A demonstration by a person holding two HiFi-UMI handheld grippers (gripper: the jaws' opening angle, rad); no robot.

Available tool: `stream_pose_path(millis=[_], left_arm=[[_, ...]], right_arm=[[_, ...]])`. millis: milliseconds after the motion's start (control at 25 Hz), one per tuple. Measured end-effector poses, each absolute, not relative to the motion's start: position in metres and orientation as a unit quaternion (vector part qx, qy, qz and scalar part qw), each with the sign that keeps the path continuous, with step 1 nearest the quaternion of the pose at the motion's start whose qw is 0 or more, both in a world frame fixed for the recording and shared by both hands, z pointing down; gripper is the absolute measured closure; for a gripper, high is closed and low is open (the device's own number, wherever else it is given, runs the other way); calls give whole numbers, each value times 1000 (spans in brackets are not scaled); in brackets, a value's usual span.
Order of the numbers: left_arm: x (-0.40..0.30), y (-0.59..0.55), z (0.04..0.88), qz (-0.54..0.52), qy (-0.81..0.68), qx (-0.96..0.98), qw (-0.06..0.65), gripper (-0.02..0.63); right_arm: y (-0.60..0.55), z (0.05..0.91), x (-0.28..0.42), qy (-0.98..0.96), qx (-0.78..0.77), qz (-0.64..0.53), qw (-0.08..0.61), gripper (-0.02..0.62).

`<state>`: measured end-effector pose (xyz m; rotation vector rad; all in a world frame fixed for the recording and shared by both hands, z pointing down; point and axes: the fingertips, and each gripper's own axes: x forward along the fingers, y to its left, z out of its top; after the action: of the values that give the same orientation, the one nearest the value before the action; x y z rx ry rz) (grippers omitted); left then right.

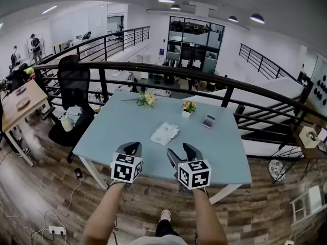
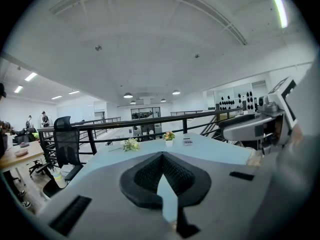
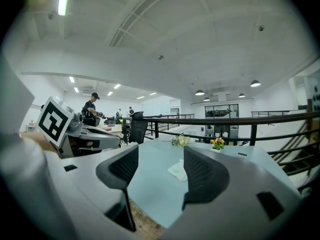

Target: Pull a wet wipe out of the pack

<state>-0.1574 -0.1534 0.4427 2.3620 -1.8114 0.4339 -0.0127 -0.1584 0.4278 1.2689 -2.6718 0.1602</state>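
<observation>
No legible txt, nos. or brand names anywhere. Left cube (image 1: 126,168) on the left hand-held gripper (image 1: 133,149) & right cube (image 1: 194,174) on the right hand-held gripper (image 1: 180,152) carry only b/w square marker patterns, no letters. Wipe pack (image 1: 164,133), on the surface (image 1: 127,126) ahead of both, has a small greenish label; print too small to read. Keypad-like item (image 1: 208,121), further ahead & to the right: keys unreadable.

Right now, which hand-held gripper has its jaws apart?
The right hand-held gripper: its jaws stand apart, whereas the left hand-held gripper has touching tips.
</observation>
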Motion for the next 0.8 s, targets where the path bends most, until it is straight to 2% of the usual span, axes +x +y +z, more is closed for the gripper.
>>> stream_pose_path(millis=[800], left_arm=[[-144, -266, 439, 157, -593, 787, 62, 617]], right_arm=[[-267, 425, -2, -894, 435, 59, 89, 330]])
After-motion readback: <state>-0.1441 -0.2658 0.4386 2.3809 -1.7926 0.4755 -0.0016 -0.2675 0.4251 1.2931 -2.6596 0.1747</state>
